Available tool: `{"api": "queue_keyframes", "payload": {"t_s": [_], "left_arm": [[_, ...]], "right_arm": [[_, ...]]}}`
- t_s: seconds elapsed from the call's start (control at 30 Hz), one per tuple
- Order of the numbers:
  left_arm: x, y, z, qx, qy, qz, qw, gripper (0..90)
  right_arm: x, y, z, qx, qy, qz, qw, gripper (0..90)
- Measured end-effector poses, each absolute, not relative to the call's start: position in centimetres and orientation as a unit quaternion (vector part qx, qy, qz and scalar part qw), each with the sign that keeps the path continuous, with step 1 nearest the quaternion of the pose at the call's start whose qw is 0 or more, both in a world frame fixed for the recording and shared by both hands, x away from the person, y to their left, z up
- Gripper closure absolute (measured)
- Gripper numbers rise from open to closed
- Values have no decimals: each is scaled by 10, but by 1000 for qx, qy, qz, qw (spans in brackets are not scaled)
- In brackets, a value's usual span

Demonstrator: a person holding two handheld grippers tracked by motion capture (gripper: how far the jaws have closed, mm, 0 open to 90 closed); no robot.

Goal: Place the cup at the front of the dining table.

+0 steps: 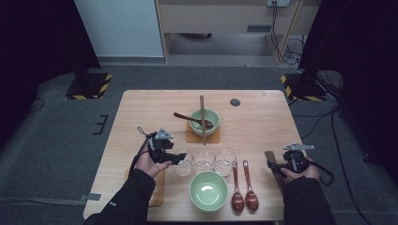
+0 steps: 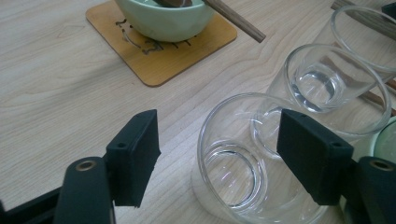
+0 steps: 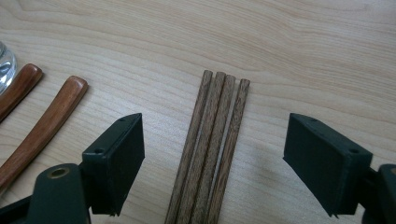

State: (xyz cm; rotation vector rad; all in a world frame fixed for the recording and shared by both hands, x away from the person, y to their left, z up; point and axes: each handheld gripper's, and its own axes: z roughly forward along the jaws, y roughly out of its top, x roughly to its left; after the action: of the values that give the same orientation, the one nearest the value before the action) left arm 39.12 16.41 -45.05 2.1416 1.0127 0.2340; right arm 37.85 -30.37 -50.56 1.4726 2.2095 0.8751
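Three clear glasses stand in a row near the table's front; the leftmost glass (image 1: 184, 165) (image 2: 243, 168) sits at the tips of my left gripper (image 1: 176, 159) (image 2: 217, 140). That gripper is open. Its left pad (image 2: 135, 158) stands apart from the glass wall, and its right pad (image 2: 313, 163) hangs over the glass's far rim. The middle glass (image 2: 327, 88) is just behind. My right gripper (image 1: 275, 165) (image 3: 215, 140) is open, low over several dark wooden chopsticks (image 1: 270, 158) (image 3: 212, 144) that lie side by side between its jaws, untouched.
A green bowl (image 1: 208, 190) sits at the front, with two wooden spoons (image 1: 244, 187) (image 3: 42, 126) to its right. At the back another green bowl (image 1: 205, 121) (image 2: 163, 18) on a coaster holds a spoon and chopsticks. A second coaster (image 1: 158, 190) lies under the left forearm.
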Motion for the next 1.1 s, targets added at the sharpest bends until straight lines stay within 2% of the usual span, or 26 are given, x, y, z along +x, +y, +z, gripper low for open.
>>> {"api": "queue_keyframes", "payload": {"t_s": [0.47, 1.1], "left_arm": [[394, 167, -458, 841, 409, 81, 346, 414], [399, 158, -464, 852, 418, 67, 309, 748]], "right_arm": [[379, -302, -508, 516, 783, 303, 170, 205], [379, -301, -508, 510, 789, 300, 169, 205]]}}
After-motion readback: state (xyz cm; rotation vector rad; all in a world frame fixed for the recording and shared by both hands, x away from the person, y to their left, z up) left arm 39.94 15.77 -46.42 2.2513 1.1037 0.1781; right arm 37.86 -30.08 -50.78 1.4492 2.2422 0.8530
